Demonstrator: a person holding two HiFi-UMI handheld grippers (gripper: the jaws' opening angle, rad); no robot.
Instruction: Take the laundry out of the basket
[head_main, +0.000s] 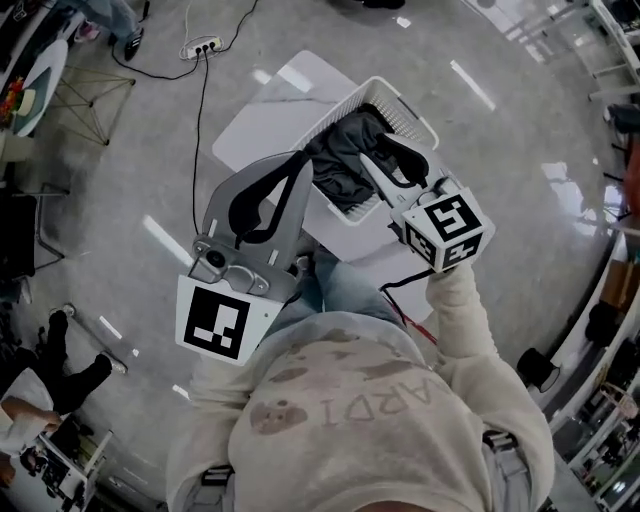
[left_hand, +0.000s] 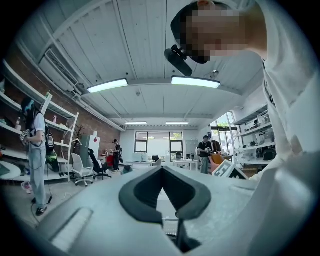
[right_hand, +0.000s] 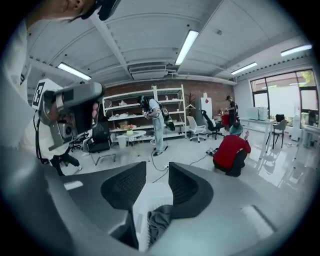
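Observation:
A white slatted laundry basket (head_main: 408, 112) rests on a white table (head_main: 262, 122) and holds a heap of dark clothes (head_main: 345, 158). My right gripper (head_main: 381, 154) hangs over the heap, jaws a little apart and empty. In the right gripper view the dark clothes (right_hand: 160, 217) and the basket (right_hand: 145, 197) show below the gap of my right gripper (right_hand: 157, 169). My left gripper (head_main: 299, 166) points at the basket's left rim. In the left gripper view the pad tips of my left gripper (left_hand: 161, 169) meet with nothing between them.
A power strip (head_main: 203, 45) and its cable lie on the shiny floor beyond the table. A metal folding rack (head_main: 85, 95) stands at the far left. A person in red (right_hand: 231, 152) crouches on the floor, and others stand by shelves and office chairs.

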